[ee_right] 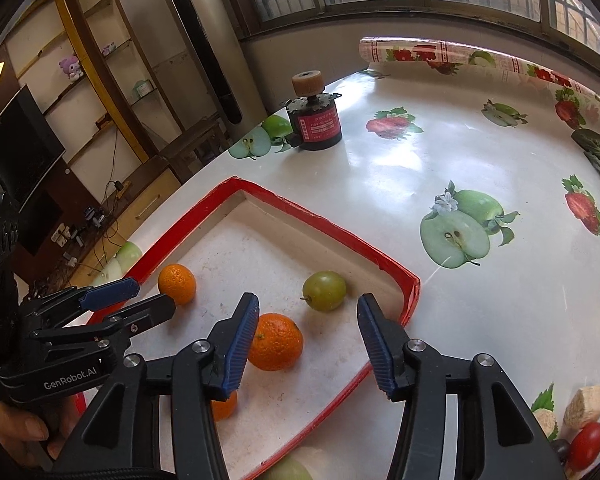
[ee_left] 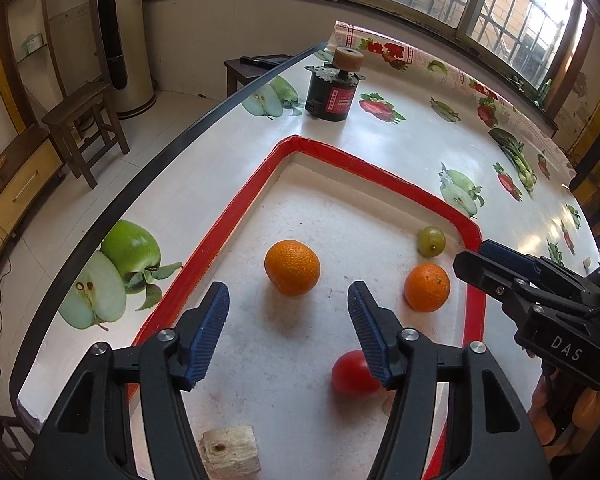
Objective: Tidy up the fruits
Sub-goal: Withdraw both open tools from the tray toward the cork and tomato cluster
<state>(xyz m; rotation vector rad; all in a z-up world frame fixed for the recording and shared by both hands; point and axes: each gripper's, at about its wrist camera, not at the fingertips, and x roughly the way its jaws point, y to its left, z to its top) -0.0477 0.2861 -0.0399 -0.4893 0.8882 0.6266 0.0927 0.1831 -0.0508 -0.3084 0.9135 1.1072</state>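
Observation:
A white tray with a red rim [ee_left: 236, 216] [ee_right: 332, 232] lies on the table. In it are two oranges [ee_left: 292, 267] [ee_left: 427, 287], a green plum [ee_left: 431, 241] [ee_right: 324, 291] and a red tomato [ee_left: 354, 372]. In the right wrist view the oranges show at left [ee_right: 177, 283] and centre [ee_right: 278, 342], with a third orange fruit [ee_right: 226, 406] partly hidden behind a finger. My left gripper [ee_left: 288, 308] is open and empty above the tray, just short of the nearer orange. My right gripper [ee_right: 308, 320] is open and empty above the tray's right part.
A black motor with a cork-like wheel [ee_left: 334, 88] [ee_right: 314, 120] stands at the table's far side. A wooden block [ee_left: 230, 454] lies in the tray's near end. Wooden blocks [ee_right: 584, 400], a red tomato [ee_right: 586, 444] and a green fruit [ee_right: 290, 470] lie off the tray.

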